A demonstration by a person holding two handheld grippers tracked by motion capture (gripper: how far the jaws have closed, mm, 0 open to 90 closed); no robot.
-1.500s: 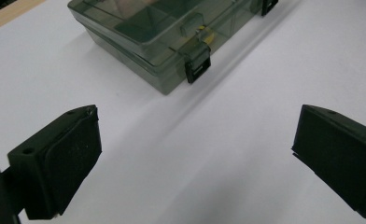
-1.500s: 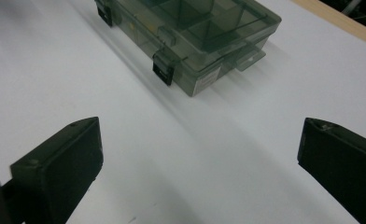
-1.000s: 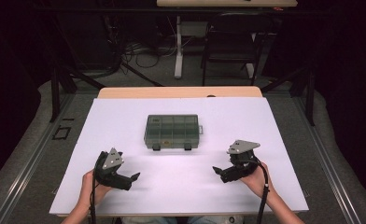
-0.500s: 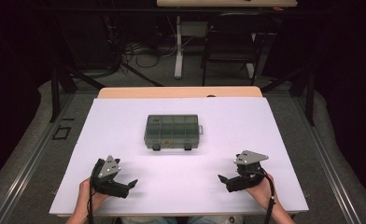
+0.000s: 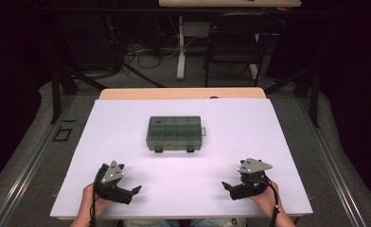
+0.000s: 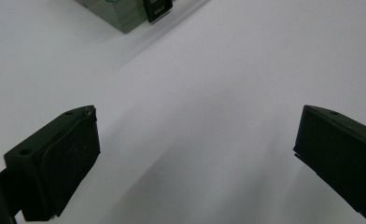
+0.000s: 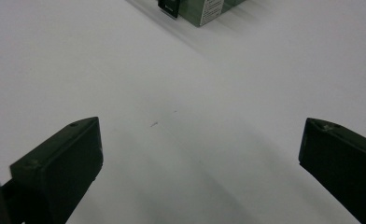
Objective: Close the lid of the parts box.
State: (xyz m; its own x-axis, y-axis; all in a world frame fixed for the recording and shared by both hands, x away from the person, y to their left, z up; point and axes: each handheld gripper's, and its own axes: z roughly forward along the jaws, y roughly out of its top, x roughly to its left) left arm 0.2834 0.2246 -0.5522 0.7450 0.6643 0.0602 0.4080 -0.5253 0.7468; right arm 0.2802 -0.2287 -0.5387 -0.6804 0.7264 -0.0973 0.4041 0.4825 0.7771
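A shut, dark translucent compartment box with two black latches on its near side lies in the middle of the white table. My left gripper rests near the front left edge, held by a hand, jaws wide open and nothing between them. My right gripper sits near the front right edge, also open and holding nothing. The left gripper view catches a corner of the box with one latch at the top. A corner of the box also appears at the top of the right gripper view.
Beyond the white sheet, a strip of wooden tabletop shows at the far edge. A black chair and a white desk leg stand behind on the grey floor. Bare white surface lies between the box and both grippers.
Both grippers have drawn back toward the front edge of the table, away from the box, and moved slightly outward. The box has not moved.
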